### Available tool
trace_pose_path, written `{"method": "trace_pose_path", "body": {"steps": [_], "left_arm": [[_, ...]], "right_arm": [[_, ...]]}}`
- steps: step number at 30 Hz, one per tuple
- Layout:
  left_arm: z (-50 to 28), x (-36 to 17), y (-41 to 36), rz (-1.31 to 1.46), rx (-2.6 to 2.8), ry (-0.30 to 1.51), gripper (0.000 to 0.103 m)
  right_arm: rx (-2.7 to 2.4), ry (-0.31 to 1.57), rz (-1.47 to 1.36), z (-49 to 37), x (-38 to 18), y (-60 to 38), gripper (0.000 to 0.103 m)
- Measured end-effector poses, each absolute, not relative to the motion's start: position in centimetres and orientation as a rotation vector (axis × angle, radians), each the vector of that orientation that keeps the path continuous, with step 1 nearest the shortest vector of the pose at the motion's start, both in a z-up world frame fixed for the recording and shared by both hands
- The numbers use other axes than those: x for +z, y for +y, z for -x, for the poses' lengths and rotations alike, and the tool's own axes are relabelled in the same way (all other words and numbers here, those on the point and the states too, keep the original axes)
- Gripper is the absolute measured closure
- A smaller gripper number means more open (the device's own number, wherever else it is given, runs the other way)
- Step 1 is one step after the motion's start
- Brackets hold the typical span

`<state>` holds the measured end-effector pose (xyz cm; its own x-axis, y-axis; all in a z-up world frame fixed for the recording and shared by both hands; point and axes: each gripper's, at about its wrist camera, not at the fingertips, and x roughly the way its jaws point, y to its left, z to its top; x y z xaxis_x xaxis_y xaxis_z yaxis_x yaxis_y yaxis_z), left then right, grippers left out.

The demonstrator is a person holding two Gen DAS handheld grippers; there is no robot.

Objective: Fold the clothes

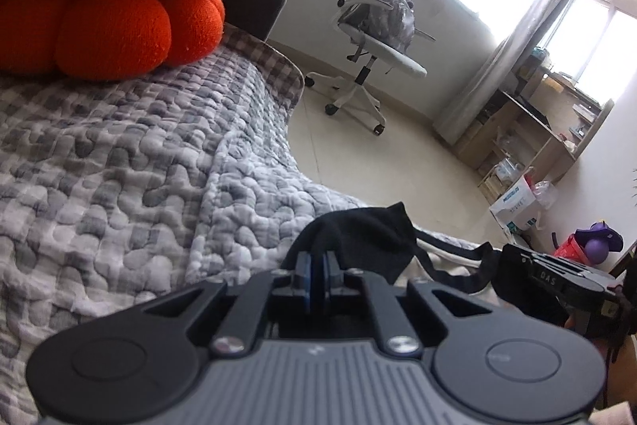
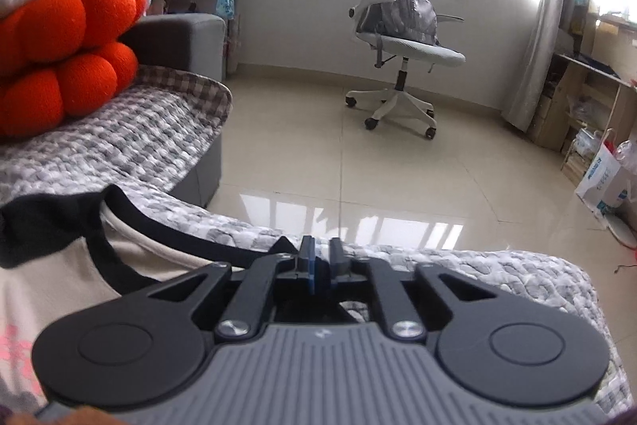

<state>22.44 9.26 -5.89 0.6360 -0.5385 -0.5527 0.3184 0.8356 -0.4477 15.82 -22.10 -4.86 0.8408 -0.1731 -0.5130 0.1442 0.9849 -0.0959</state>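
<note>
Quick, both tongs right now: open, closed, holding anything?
Left tongs: closed on the black sleeve of the garment.
Right tongs: slightly open, nothing gripped; the black trim lies just beside them.
</note>
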Motion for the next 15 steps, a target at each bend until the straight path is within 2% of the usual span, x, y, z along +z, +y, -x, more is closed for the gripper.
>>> {"method": "trace_pose_path", "body": {"steps": [2, 4, 5, 15], "left_arm": [[-22.2, -5.4, 9.4, 0.323, -0.495, 0.731, 0.093], [-22.0, -4.8, 9.7, 0.321, -0.489, 0.735, 0.088], [-21.8, -4.5, 9.8, 0.320, -0.487, 0.740, 0.083], [-19.2, -1.9, 12.5, 0.289, -0.462, 0.755, 0.064]], "right_arm": [[-0.154, 0.544, 0.037, -15.4, -4.3, -21.9, 0.086], [-0.138, 0.539, 0.014, -15.0, -3.6, -21.6, 0.065], [-0.132, 0.531, 0.002, -14.6, -3.2, -21.3, 0.050], [-0.048, 0.490, -0.092, -11.0, 0.7, -17.7, 0.048]]}}
